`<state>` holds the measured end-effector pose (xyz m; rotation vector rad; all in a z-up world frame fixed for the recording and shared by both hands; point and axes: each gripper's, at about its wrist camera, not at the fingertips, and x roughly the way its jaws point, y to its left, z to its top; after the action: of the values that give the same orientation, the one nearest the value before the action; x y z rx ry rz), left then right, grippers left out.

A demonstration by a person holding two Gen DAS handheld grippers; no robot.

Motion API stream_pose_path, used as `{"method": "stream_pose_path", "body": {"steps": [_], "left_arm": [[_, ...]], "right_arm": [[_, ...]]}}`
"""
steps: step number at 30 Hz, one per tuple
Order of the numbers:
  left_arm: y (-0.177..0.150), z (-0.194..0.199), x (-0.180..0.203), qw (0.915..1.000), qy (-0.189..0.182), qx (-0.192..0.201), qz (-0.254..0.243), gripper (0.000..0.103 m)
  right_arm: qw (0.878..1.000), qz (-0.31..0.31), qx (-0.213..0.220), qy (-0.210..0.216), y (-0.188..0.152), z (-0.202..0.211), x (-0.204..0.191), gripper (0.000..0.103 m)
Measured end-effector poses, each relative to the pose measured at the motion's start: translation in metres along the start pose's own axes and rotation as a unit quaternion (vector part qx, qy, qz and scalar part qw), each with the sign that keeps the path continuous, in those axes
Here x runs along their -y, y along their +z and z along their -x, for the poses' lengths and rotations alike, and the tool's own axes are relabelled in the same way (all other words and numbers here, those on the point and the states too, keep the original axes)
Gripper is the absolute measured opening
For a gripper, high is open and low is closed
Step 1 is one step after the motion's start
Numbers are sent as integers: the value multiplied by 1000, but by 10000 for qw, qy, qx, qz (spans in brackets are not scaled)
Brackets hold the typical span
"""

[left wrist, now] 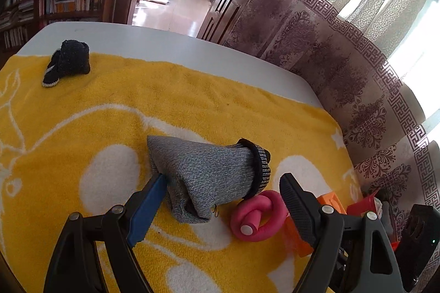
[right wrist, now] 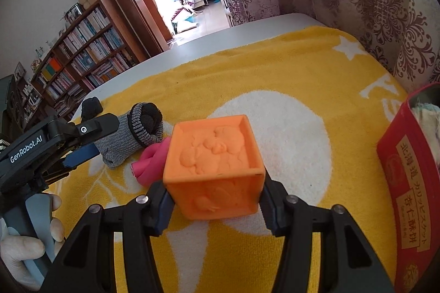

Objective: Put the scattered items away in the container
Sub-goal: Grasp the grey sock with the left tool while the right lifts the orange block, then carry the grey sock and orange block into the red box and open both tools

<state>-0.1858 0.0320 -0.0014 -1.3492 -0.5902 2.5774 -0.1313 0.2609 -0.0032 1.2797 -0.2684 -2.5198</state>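
- My right gripper [right wrist: 214,199] clamped the orange cube [right wrist: 213,165] between both pads, above the yellow towel [right wrist: 275,73].
- My left gripper [left wrist: 220,194] stood wide open around the grey sock [left wrist: 203,172], the blue finger [left wrist: 148,210] touching its toe.
- Only the right view showed the red tin [right wrist: 398,177] at the towel's right edge, cloth inside.
- Only the left view showed the whole black sock [left wrist: 68,60] near the far-left corner.
- The pink foam roller [left wrist: 255,218] lay just beside the grey sock's cuff.
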Motion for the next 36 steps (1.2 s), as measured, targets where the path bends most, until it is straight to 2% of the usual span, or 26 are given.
{"method": "stream_pose_path", "body": {"steps": [1,3,6,11,13,16,21,28,33,36], "left_arm": [[1,-3,5,9999,66,-12,-84,87],[3,-8,13,9996,125,43,-245,101],[7,-18,19,9987,338,66,-367,102],[12,-44,20,9935,928,-191,-638,102],[13,-51,13,9925,1041,-246,-597,102],[12,-51,2,9944,894,-93,-554,102],[9,-33,-2,9969,598,101,-496,85],[0,9,-1,9973,414,433,-435,85],[-11,35,10,9969,244,518,-544,85],[-17,45,23,9959,155,565,-682,85]], "right_arm": [[10000,2,-1,0,0,0,0,57],[10000,3,-5,3,-1,-1,0,57],[10000,15,-19,4,-1,-1,1,57],[10000,28,-34,6,-2,-3,0,57],[10000,42,-28,-2,-2,-3,-1,57],[10000,37,-19,3,-2,-2,-2,57],[10000,-15,51,37,-1,1,-1,57],[9991,-106,368,203,6,25,-2,57],[9968,-146,740,258,13,57,-3,57],[9946,-323,962,232,13,82,10,57]]}}
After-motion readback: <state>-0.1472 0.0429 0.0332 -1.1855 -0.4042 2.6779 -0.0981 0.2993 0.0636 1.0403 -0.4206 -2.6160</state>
